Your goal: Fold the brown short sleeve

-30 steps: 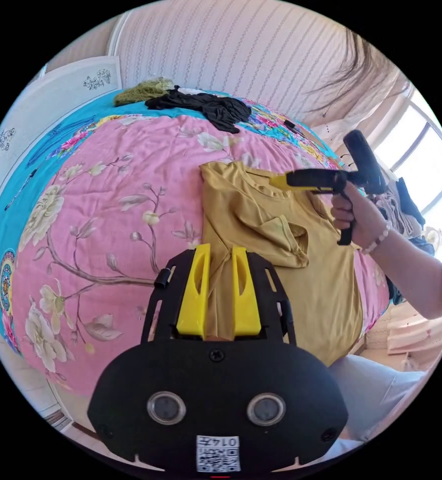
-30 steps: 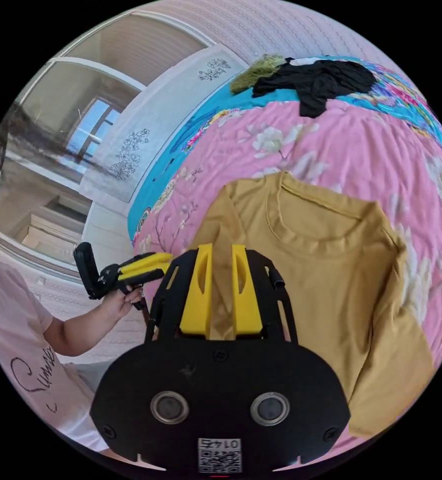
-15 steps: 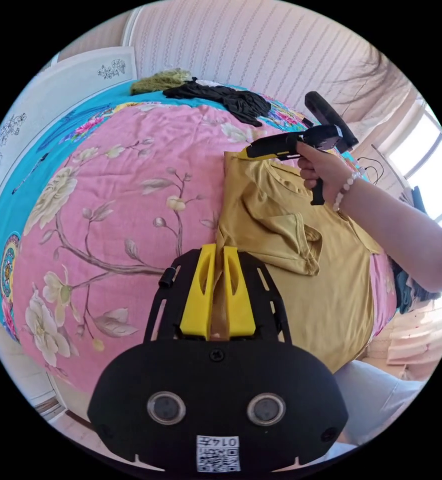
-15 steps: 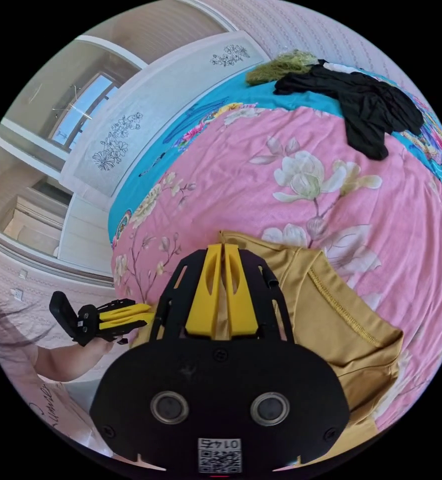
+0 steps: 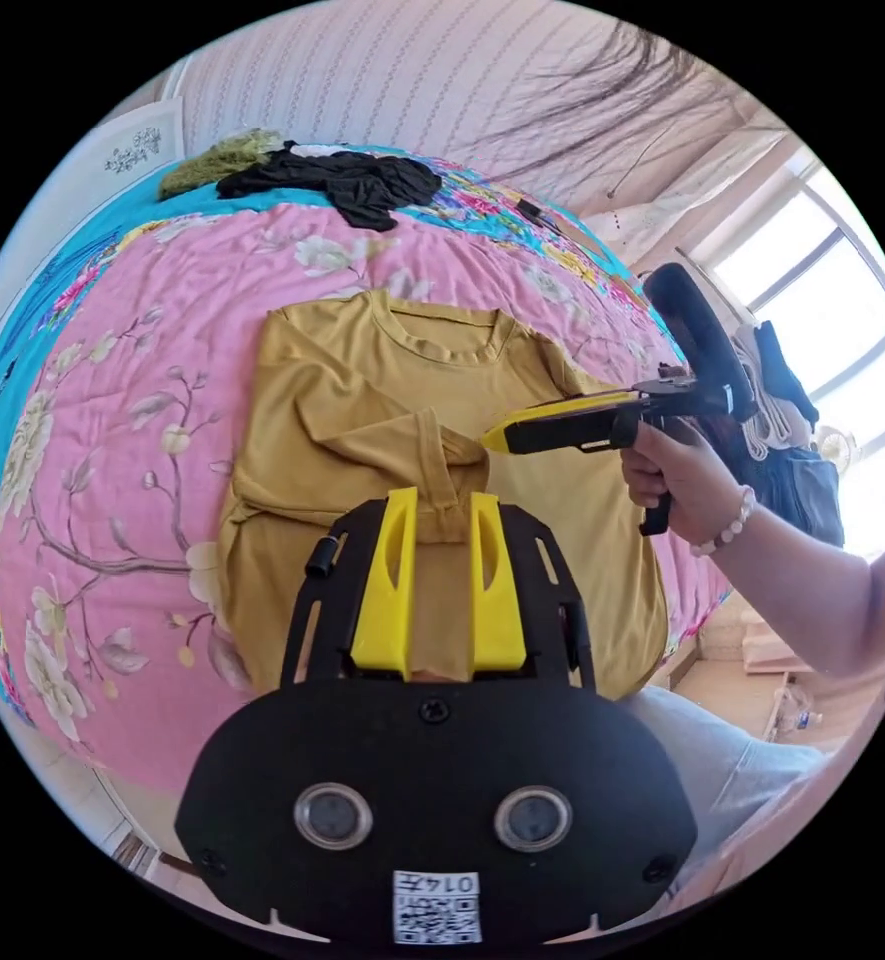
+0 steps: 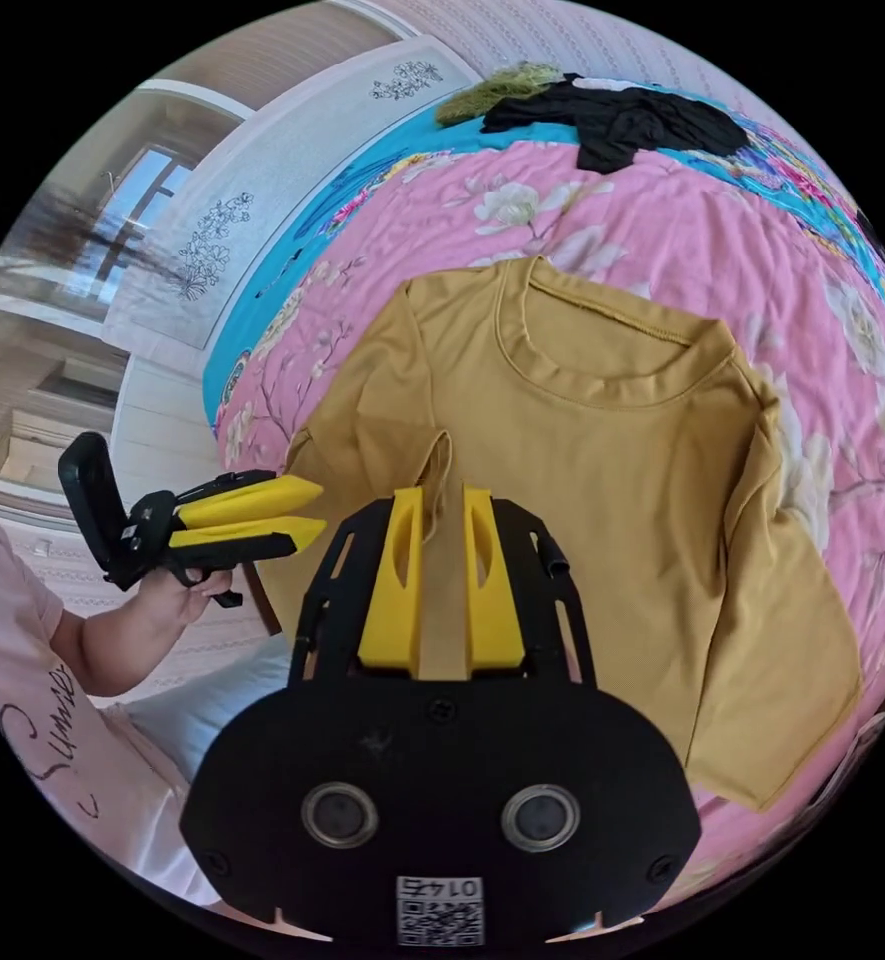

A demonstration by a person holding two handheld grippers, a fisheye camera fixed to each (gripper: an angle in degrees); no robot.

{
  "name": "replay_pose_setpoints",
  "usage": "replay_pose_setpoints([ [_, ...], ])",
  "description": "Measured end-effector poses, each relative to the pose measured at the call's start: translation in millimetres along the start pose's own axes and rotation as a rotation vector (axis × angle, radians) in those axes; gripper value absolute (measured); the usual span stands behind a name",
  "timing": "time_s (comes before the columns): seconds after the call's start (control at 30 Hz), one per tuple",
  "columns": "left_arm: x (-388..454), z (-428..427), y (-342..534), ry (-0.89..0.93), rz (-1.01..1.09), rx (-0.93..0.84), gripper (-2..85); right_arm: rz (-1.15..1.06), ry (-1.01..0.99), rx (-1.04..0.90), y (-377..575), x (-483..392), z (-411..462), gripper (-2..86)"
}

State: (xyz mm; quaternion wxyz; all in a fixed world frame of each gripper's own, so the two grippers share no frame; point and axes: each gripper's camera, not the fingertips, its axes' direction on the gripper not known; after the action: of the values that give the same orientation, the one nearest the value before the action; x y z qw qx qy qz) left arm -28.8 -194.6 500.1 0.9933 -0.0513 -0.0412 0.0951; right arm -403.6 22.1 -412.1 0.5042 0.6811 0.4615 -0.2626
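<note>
- Two grippers up, neither grasping cloth. Your left gripper [image 5: 438,545] hovers above the shirt's lower half with its jaws released, a gap between them. Your right gripper [image 6: 443,545] hangs over the shirt's middle, jaws likewise apart.
- Brown short sleeve [image 5: 402,400] lies flat on the pink floral bed [image 5: 122,400], collar toward 12 o'clock in the left gripper view. One side is folded inward, its sleeve [image 5: 442,465] lying across the chest just off your left jaws at 12 o'clock.
- Other sleeve [image 6: 792,560] lies spread out at 3 o'clock in the right gripper view; I judge that side is next.
- Risk: the folded sleeve is loose and bunched at its cuff. Brush it with either gripper and it may flip open.
- Risk: pinching one layer only would drag the shirt askew on the bedding.
- Black garment [image 5: 347,180] sits at 11 o'clock, well apart.
</note>
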Motion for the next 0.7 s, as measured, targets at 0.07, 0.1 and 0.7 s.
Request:
replay_pose_setpoints([
  [0.07,3,21,-3,-0.039,0.014,-0.066,7.1,0.009,-0.006,-0.017,6,3,7,4.4],
  [0.1,4,28,-4,-0.054,0.022,-0.098,6.6,0.01,-0.009,-0.028,8,4,11,3.0],
  [0.7,11,0,21,-0.003,0.129,-0.053,1.6,0.072,0.075,0.164,74,24,-15,-0.1],
])
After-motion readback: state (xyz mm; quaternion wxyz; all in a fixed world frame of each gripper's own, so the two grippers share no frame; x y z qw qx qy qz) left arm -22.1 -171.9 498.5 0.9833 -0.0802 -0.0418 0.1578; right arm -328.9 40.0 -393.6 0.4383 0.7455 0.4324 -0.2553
